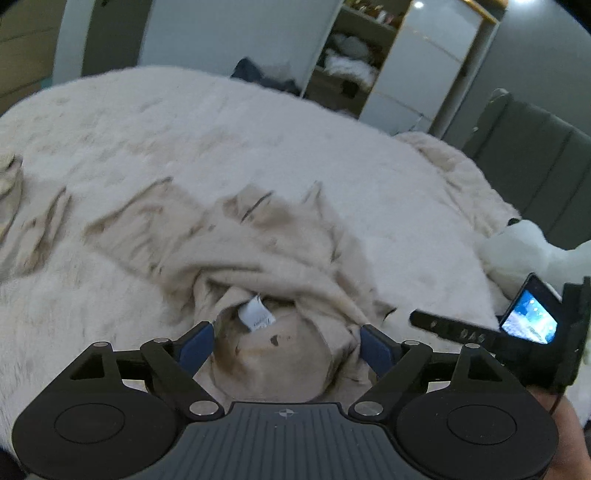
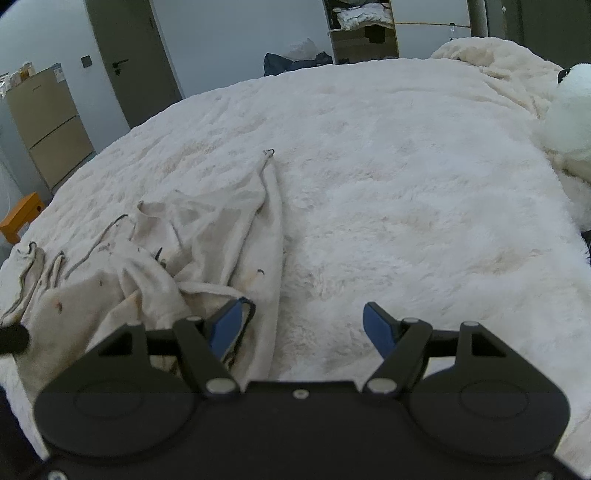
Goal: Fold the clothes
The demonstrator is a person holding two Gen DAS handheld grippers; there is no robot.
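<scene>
Cream garment (image 1: pixel 258 254) lay crumpled on the fluffy bed cover (image 1: pixel 369 184), neckline by left gripper (image 1: pixel 286 345); jaws wide, holding nothing; right gripper (image 2: pixel 306 328) likewise wide and empty at garment's edge; best spread it flat before folding; white care tag (image 1: pixel 255 314) print unreadable.

White plush bedcover (image 2: pixel 388 177) spans the bed, a white plush toy (image 2: pixel 569 110) at its far right edge, grey door (image 2: pixel 136 55) and beige cabinet (image 2: pixel 48 125) behind left, open shelf unit (image 2: pixel 364 26) with folded linens beyond, orange box (image 2: pixel 20 216) low left.
</scene>
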